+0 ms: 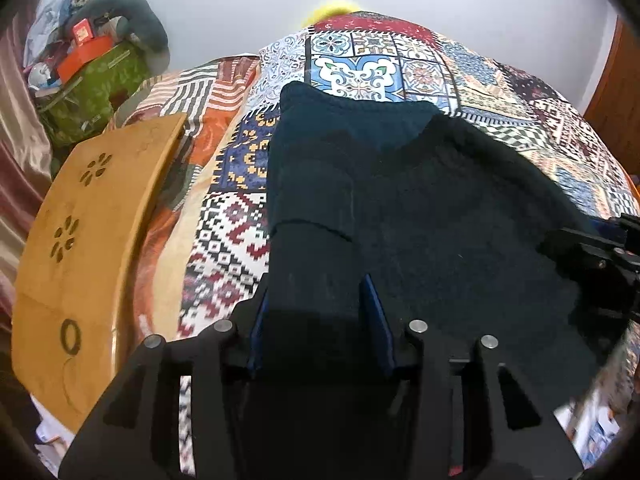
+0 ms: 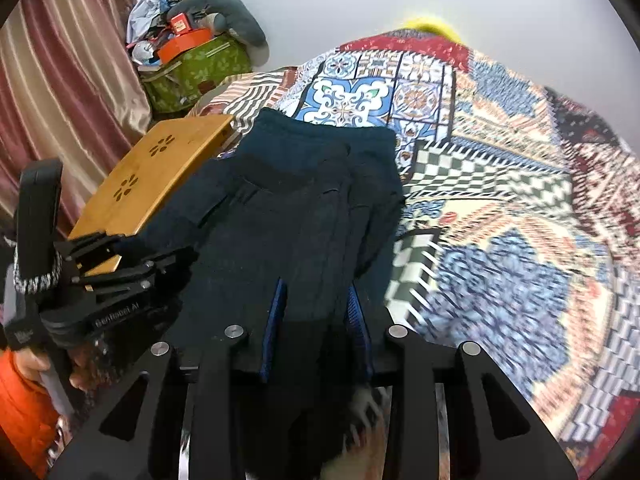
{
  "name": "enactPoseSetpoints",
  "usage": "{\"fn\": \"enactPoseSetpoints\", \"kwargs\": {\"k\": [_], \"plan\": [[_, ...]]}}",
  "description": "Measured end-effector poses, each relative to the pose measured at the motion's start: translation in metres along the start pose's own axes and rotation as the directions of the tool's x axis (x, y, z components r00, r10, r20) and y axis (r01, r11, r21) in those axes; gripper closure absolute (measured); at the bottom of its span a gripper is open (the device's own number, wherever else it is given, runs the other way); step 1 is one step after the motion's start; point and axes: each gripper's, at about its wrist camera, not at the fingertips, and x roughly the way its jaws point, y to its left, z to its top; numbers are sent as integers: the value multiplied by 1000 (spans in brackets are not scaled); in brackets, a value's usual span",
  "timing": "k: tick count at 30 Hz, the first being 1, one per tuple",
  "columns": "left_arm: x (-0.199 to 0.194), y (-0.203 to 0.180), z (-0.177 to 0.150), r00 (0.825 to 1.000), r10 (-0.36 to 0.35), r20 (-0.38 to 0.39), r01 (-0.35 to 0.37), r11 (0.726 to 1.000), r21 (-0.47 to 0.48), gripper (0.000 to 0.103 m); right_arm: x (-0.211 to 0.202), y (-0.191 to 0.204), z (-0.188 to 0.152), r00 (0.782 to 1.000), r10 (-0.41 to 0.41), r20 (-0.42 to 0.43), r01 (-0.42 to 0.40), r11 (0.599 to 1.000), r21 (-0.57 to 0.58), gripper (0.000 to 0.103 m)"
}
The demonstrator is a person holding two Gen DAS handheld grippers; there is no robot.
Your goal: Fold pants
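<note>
While the dark blue pants (image 1: 400, 208) lie on the patchwork bedspread (image 1: 500, 92) near its left edge, beside the wooden lap table (image 1: 84, 232), they appear already doubled lengthwise, so the crosswise folds are judged to remain. Left gripper (image 1: 316, 312) and right gripper (image 2: 316, 308) each stand narrow with near-end fabric between the blue pads, apparently pinching it. Only the right wrist view shows the left gripper from the side and the maroon curtain (image 2: 68, 92) fully; only the left wrist view shows the right gripper's edge.
</note>
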Motion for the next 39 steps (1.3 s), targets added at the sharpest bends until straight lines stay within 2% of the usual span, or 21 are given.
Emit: {"fn": "enactPoseSetpoints", "kwargs": {"k": [4,7,13,18,20,21,24,29,31,34,35,36,37,39], "plan": [[-51,-7,-4,999,3,34,-4,1000,29,59,-45,9,-4,998,-2,64,5,999,-34,74],[-107,-13,-8,995,2,104,-7,999,46,59,-90,20,-10,993,0,121,6,999,-46,74],[-226,-29,-25,964,-31,265,18,998,54,55,-184,48,-23,961,20,275,-2,998,-68,74],[-319,-46,-53,910,-59,411,32,997,73,55,-259,77,-38,913,59,403,-16,994,-109,74],[-353,-52,-67,883,-66,465,38,997,70,55,-286,90,-47,888,78,453,-19,991,-132,74],[-371,-54,-76,864,-71,498,44,997,66,55,-297,95,-51,877,85,473,-19,990,-141,74],[-408,-58,-97,822,-76,564,57,997,52,55,-331,111,-71,832,105,546,-20,987,-158,74],[-448,-64,-135,760,-54,648,45,999,30,55,-364,132,-103,770,139,622,-21,981,-193,74],[-459,-66,-150,738,-40,673,28,999,29,50,-373,140,-114,750,139,646,-6,979,-203,74],[-471,-66,-166,712,-27,701,26,1000,13,39,-379,147,-126,733,139,666,3,978,-208,73],[-473,-66,-170,704,-20,710,23,1000,6,33,-378,147,-128,731,135,668,8,978,-206,70],[-475,-66,-173,699,-15,715,22,1000,-1,24,-378,148,-131,730,126,672,16,979,-202,58],[-477,-64,-176,694,-13,720,27,1000,-8,20,-376,150,-134,727,115,677,25,981,-194,40],[-479,-63,-179,688,-16,726,38,999,-14,10,-374,152,-139,720,98,687,39,983,-181,23]]}}
